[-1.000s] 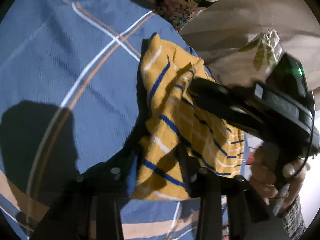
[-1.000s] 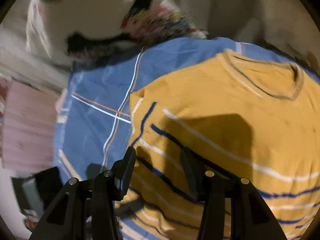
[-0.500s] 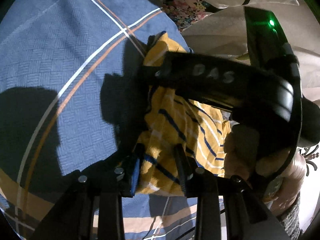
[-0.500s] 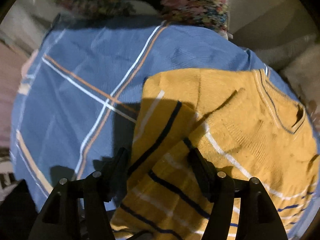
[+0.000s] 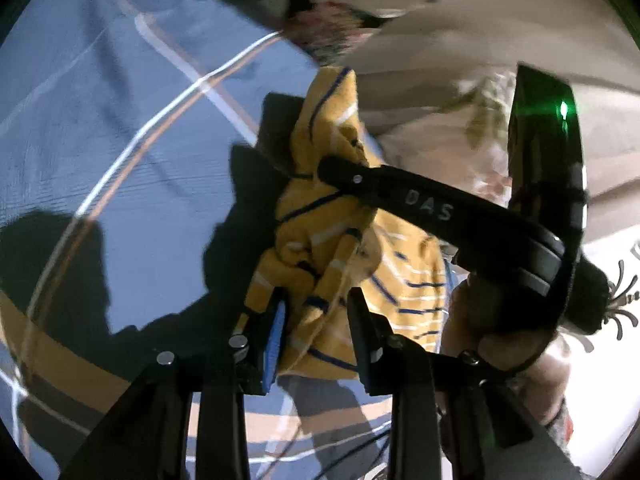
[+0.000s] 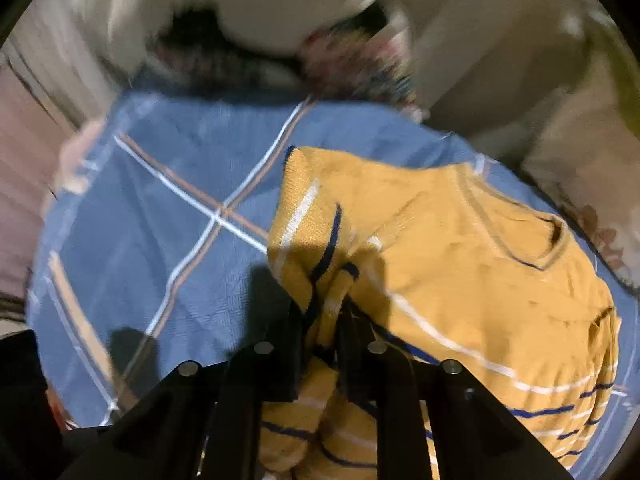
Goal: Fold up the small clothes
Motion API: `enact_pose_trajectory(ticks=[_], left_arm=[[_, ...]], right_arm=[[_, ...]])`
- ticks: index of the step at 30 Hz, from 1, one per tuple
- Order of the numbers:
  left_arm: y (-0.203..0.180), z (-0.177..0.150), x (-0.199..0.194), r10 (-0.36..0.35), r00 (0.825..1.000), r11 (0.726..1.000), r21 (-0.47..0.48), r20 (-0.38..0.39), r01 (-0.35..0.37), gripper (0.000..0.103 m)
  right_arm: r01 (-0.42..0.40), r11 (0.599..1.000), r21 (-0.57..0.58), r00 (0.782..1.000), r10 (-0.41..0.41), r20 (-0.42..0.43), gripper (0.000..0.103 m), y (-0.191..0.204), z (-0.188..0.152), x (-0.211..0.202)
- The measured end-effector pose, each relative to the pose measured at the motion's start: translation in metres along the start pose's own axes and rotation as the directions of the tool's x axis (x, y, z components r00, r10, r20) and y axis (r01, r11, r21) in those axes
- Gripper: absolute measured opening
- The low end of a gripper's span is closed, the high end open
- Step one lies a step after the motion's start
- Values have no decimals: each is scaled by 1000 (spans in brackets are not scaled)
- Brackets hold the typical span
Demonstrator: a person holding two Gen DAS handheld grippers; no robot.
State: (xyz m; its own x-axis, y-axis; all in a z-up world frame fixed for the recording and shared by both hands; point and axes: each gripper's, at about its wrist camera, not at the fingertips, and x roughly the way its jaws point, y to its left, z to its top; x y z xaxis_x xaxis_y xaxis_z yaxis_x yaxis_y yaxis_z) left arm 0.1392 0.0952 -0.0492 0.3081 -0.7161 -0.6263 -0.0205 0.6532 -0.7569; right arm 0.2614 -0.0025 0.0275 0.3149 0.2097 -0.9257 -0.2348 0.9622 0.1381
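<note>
I count one sweater point(image 6: 472, 264) — yellow with blue and white stripes — lying bunched on one blue plaid bedsheet point(image 6: 160, 216). My two claws are both on it. The right claw point(image 6: 320, 320) has just been closing and now pinches a fold of the sleeve. The left claw point(image 5: 316, 316) grips a gathered wad of the hem — pads pressed in, cloth lifted.
</note>
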Motion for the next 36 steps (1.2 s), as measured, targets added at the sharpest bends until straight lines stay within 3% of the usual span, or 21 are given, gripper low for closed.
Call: enact_pose_trajectory(ticks=[3,7,11,17,21,22,23,27,28,29,33,35,36], left_arm=[[-32,-9,-13,-44,999,999,28,18,44,28],[-76,-19,-40,-106,990,992,82,94,99,28],[-94,-27,-35,-55,990,995,85,127,44,28],[-104,-54,13,25,998,997,72,53,-29,28],[-115,-68,49,79,997,992,104,-11,-78,28],[-119,-71,57,91,995,989,116,-28,-87,28],[-122,-75,64,102,994,987,127,-40,-96,28],[-131,-86,77,131,990,979,162,-58,-120,28],[-133,-88,79,138,989,978,168,-58,-127,28],[-134,-89,82,143,988,977,167,-60,-132,28],[-140,-87,85,148,988,976,169,-53,-137,28],[-142,-86,85,152,987,975,172,-45,-143,29],[-142,-86,84,153,987,975,170,-43,-143,29]], right_arm=[[-80,995,55,993,75,88,13,-32,-8,-37],[-104,989,105,981,85,175,13,-97,-32,-77],[-108,973,205,975,63,213,13,-179,-65,-96],[-76,946,315,980,13,197,13,-269,-113,-87],[-172,901,399,979,111,170,19,-311,-136,-63],[-179,888,423,978,114,175,30,-318,-141,-65],[-179,878,443,977,105,187,34,-326,-146,-72],[-205,861,465,961,87,263,38,-343,-155,-109],[-238,856,459,951,111,288,47,-344,-156,-118],[-268,848,456,944,137,300,49,-344,-158,-122],[-378,812,445,920,276,278,49,-321,-163,-111],[-342,822,455,937,260,233,49,-310,-165,-98],[-275,844,460,959,208,192,49,-303,-164,-86]])
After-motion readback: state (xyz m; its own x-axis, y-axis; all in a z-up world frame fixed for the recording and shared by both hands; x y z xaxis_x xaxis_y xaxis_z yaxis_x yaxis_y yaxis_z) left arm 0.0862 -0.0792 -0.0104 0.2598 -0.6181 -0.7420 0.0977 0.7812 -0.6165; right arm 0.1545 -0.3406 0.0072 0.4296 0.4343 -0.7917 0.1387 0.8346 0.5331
